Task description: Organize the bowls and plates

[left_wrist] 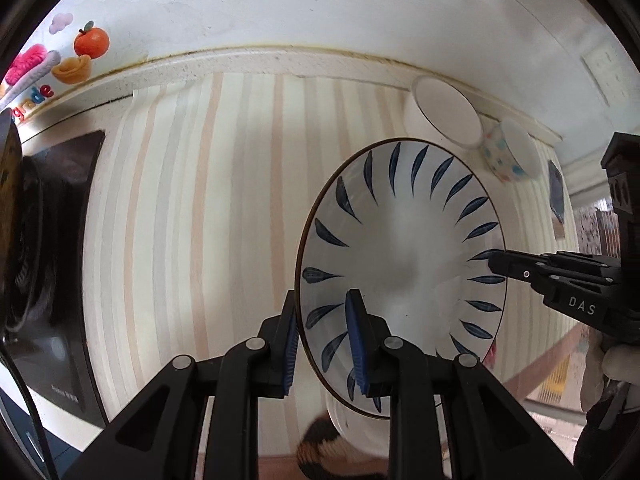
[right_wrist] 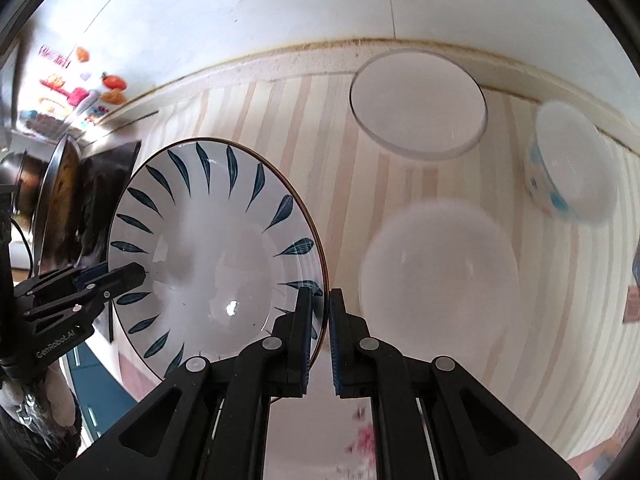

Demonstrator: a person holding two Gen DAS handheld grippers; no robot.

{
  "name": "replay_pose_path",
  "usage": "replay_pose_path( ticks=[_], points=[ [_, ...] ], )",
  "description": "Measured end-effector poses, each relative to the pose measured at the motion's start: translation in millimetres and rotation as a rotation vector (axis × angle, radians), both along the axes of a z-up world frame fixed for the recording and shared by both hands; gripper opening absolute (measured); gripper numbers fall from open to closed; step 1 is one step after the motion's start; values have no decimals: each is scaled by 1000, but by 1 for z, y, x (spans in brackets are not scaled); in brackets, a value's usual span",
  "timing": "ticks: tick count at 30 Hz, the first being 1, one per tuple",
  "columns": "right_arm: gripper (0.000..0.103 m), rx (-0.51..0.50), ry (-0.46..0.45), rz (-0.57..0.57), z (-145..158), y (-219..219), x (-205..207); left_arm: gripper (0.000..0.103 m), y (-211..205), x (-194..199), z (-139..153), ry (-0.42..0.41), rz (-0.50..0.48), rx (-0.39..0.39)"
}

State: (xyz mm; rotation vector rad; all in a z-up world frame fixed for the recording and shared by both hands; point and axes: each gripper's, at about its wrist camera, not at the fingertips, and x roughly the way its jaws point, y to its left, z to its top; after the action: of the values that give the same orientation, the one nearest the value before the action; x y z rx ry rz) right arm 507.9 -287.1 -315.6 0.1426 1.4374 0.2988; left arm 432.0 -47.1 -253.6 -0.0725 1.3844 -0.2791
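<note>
A white plate with blue leaf marks [left_wrist: 404, 264] is held up above the striped counter, one gripper on each side of its rim. My left gripper [left_wrist: 324, 344] is shut on its left rim. My right gripper [right_wrist: 320, 336] is shut on its right rim [right_wrist: 216, 264]; it also shows in the left wrist view [left_wrist: 516, 268]. The left gripper shows in the right wrist view [right_wrist: 120, 276]. A plain white plate [right_wrist: 440, 276] lies on the counter to the right. A white bowl [right_wrist: 420, 104] and a dotted bowl [right_wrist: 572, 176] stand near the back wall.
The striped counter mat [left_wrist: 224, 208] runs to the back wall. A dark induction hob [left_wrist: 52, 264] with a pan [right_wrist: 56, 192] stands at the left. Fruit stickers [left_wrist: 88, 40] are on the wall. A striped brown object [left_wrist: 332, 448] lies under the held plate.
</note>
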Motion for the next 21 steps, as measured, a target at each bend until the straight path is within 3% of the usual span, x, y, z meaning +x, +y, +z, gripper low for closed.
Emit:
replay_pose_path(
  ticks=[10,21],
  points=[
    [9,7,63,-1,-24,-25,-89,20,-28,-43,-35,67,-42,13],
    [9,-9,111,-21,-58,-45,-113,20,-55,-60,-61,84,-74,70]
  ],
)
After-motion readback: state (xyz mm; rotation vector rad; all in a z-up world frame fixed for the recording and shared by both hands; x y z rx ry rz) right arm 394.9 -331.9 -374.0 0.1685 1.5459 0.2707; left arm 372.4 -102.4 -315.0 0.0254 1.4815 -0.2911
